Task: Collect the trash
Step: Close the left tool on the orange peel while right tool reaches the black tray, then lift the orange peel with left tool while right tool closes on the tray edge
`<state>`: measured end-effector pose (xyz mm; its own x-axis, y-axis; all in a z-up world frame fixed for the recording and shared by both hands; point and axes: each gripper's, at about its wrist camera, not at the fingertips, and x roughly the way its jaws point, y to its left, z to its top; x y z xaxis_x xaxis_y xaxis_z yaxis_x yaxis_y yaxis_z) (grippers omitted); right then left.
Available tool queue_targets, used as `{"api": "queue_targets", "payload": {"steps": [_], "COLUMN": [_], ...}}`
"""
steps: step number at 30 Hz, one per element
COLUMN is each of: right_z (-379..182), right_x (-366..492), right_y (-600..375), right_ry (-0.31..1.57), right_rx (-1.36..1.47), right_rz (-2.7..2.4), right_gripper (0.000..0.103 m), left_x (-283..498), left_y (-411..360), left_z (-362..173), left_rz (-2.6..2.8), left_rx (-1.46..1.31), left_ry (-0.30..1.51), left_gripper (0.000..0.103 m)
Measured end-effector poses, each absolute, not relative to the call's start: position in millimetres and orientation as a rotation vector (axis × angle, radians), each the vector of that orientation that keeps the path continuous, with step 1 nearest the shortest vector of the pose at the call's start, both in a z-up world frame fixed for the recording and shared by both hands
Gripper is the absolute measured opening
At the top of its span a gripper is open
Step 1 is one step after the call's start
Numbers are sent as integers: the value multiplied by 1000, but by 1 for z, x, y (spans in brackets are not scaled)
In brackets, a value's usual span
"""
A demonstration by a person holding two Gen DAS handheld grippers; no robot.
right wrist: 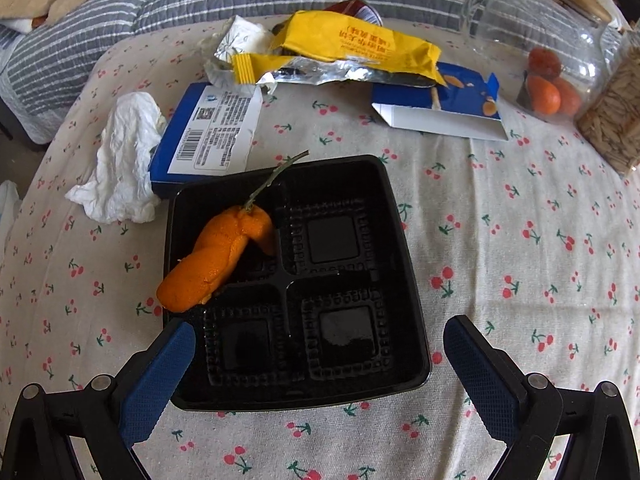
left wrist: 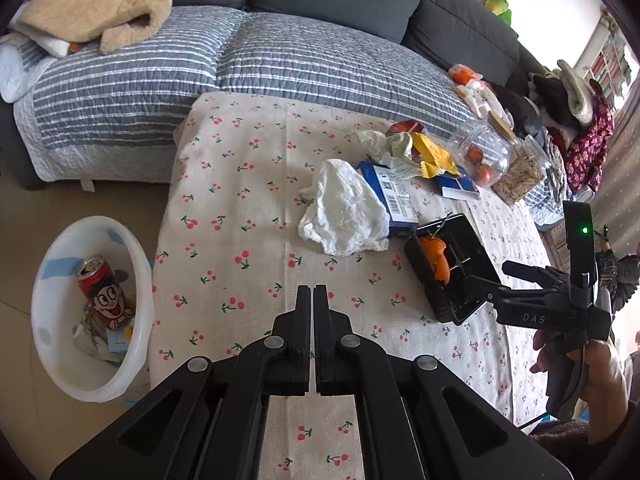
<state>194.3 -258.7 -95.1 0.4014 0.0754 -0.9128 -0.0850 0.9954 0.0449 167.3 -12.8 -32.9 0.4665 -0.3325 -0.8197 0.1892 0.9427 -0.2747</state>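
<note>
Your right tool hangs over the near edge of the black tray, its blue-padded jaws spread wide to either side of the tray's front corners and pressing on nothing. The tray sits on the cherry-print table with an orange peel draped over its left rim, stem pointing up and away. Your left tool is fully closed and empty, held over bare cloth near the front of the table. Behind the tray lie more scraps: a crumpled tissue, a blue box, a torn blue carton and a yellow wrapper. The white bin stands on the floor just left of the table, already holding a red can and some paper. You seem to be lining up to take the tray, peel and all. The next move calls for lowering the right tool so the pads bracket the tray's near wall or one corner, then closing firmly; keep the tray level as you carry it, because the peel rests loosely on the rim and could slide off before you reach the bin.
</note>
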Motion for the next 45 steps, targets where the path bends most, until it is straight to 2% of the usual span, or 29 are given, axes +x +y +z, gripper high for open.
{"api": "queue_targets", "payload": {"steps": [5,8,10,12,14,25,29,32,33,36,45], "right_z": [-87,-83,-81,-80,-78,-74,-74,-74,-74,-74,-75], "right_x": [189,184,182,180,179,177,175,174,174,174,179], "right_y": [-281,-300,-313,-325,-332,-363,-372,-374,-374,-371,-348], "right_ry": [1147,1144,1151,1157,1158,1151,1153,1157,1157,1158,1160], "right_rx": [94,144,176,202,213,225,248,253,252,248,229], "right_rz": [82,55,40,24,24,41,34,31,31,34,86], "right_gripper": [101,100,99,99,99,99,99,99,99,99,99], "left_x": [176,184,190,198,204,236,241,240,239,235,210], "left_y": [-52,-89,-113,-135,-152,-197,-206,-210,-210,-201,-147], "left_z": [-34,-42,-48,-55,-59,-73,-84,-91,-90,-81,-31], "left_rz": [-439,-491,-518,-539,-544,-497,-462,-436,-434,-450,-472], "left_rx": [-115,-48,-11,12,29,117,163,202,203,141,-7], "left_ry": [1080,1119,1144,1174,1195,1242,1271,1271,1263,1235,1087], "left_gripper": [3,9,16,35,43,40,34,22,17,15,14]}}
